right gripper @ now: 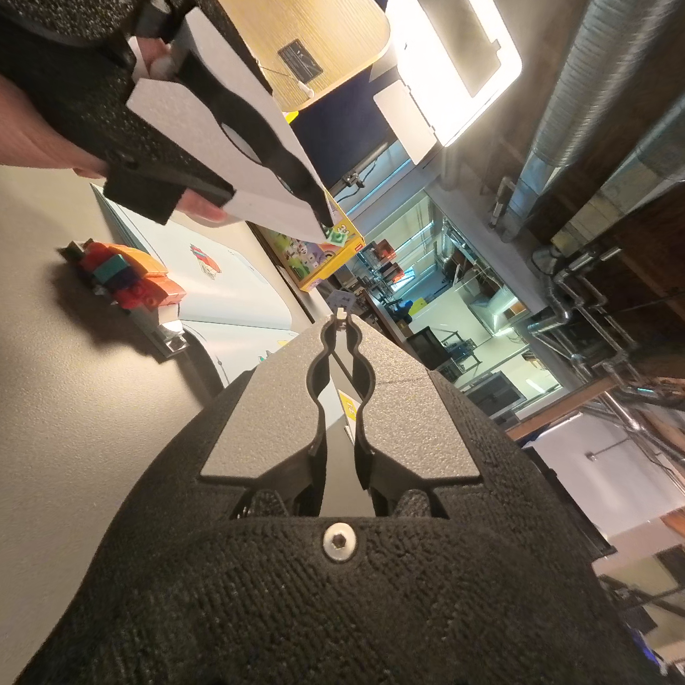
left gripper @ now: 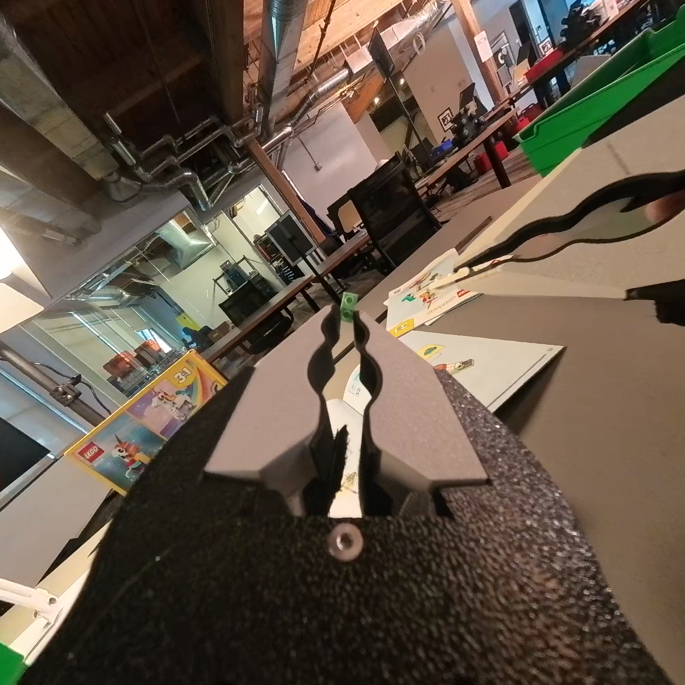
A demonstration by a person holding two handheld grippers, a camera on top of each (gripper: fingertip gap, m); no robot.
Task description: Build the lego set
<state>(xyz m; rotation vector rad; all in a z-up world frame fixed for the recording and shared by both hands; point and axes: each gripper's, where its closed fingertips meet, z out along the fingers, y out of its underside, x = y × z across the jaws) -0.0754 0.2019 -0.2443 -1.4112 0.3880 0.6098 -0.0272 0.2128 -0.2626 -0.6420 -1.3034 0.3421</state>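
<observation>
My left gripper (left gripper: 347,315) is shut on a small green two-stud plate (left gripper: 348,304) that sticks out past its tips, held above the table. It also shows in the right wrist view (right gripper: 328,228), upper left, with the green plate (right gripper: 335,236) at its tips. My right gripper (right gripper: 341,321) is shut on a small white piece (right gripper: 340,317). It shows in the left wrist view (left gripper: 457,272) at the right, with the white piece (left gripper: 444,283) at its tips. A part-built model (right gripper: 128,276) of orange, red, teal and dark bricks lies on the grey table (right gripper: 74,407) to the left.
Open instruction booklets (left gripper: 482,370) lie on the table under both grippers. The yellow set box (left gripper: 148,415) stands at the left; it also shows in the right wrist view (right gripper: 318,259). A green tray (left gripper: 611,103) sits at the far right edge. Across from one pair of fingers to the other is roughly 6 cm.
</observation>
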